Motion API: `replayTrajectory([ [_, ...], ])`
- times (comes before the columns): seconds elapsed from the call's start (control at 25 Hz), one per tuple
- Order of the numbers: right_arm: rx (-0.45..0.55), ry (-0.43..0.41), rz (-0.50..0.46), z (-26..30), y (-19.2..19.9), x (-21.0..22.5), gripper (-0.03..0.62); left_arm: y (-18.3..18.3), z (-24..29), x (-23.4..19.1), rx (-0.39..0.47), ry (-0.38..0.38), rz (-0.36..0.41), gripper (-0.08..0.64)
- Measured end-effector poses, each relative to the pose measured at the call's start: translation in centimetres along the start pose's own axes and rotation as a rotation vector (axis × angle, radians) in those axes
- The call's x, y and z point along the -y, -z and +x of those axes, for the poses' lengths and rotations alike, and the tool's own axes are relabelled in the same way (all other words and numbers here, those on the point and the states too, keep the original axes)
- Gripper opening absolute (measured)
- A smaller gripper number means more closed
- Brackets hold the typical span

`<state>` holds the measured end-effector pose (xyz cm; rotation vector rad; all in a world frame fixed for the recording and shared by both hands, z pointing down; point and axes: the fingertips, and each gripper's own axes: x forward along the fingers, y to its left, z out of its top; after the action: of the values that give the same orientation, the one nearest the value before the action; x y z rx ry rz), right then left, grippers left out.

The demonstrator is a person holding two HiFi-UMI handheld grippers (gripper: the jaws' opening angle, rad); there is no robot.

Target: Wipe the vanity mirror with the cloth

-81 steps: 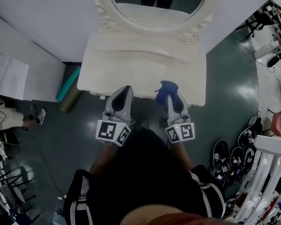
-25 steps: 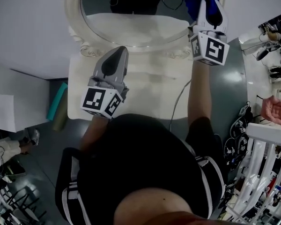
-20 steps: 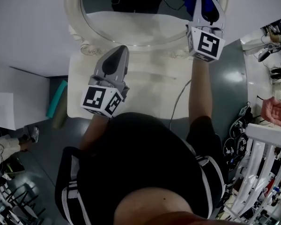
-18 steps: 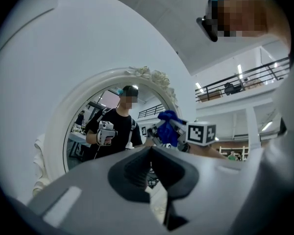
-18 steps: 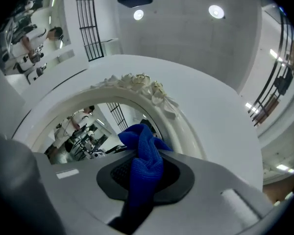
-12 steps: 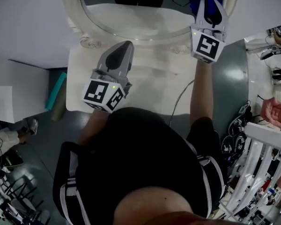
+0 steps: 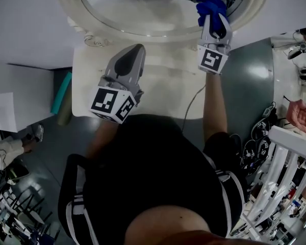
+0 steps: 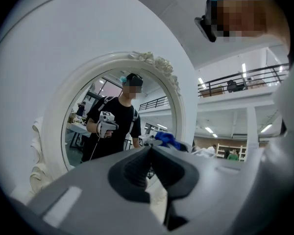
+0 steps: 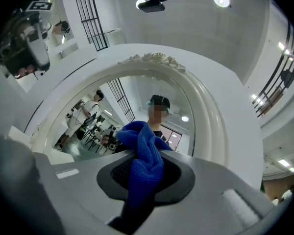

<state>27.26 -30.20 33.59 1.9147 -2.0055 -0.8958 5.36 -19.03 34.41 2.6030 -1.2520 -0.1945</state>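
The right gripper (image 9: 146, 166) has its jaws clamped on the blue cloth (image 9: 143, 153). The cloth is bunched in the gap between them, with a knotted fold rising above the tips and a tail hanging down behind. In the head view the right gripper (image 7: 212, 18) points away from the person, and the cloth (image 7: 209, 2) sits at its tip. It is over the lower right part of the vanity mirror (image 7: 143, 10), just inside the white carved frame (image 7: 71, 19). The cloth looks to be at the glass, though whether it actually presses on it cannot be told from these angles.

The left gripper (image 8: 149, 152) has its jaws closed together with nothing between them. They point toward the oval mirror (image 8: 117, 126), whose glass reflects the person in a black shirt holding a gripper. From above, the left gripper (image 7: 136, 49) hangs over the left half of the vanity top (image 7: 163, 86), near its back edge. It is just below the frame's lower left curve and apart from the glass.

Each gripper carries its marker cube at the near end: the left one (image 7: 112, 103) over the front left of the top, the right one (image 7: 211, 60) over its back right part. A thin dark cable (image 7: 191, 102) runs from the right gripper across the top toward its front edge. Beyond the top's left edge, a teal roll (image 7: 61, 93) lies on the dark floor (image 7: 250, 86).
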Motion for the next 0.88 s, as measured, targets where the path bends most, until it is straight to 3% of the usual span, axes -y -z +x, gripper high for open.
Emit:
replayTrajectory([
  [0.24,-0.137,-0.088,0.016,-1.9,6.5,-5.6,0.051,1.4,-0.3,-0.4,-0.039,-0.012,-0.027,0.011],
  [0.48,-0.188,-0.133,0.067,-2.8,8.8,-9.6,0.051,2.4,-1.4,-1.0,-0.057,-0.04,-0.041,0.011],
  [0.56,-0.209,-0.156,0.038,-3.0,9.6,-10.8,0.051,2.7,-1.8,-1.4,-0.063,-0.053,-0.048,0.011],
  [0.88,-0.381,-0.36,-0.026,-3.9,13.8,-17.8,0.051,3.8,-3.0,-2.1,-0.081,-0.09,-0.069,0.011],
])
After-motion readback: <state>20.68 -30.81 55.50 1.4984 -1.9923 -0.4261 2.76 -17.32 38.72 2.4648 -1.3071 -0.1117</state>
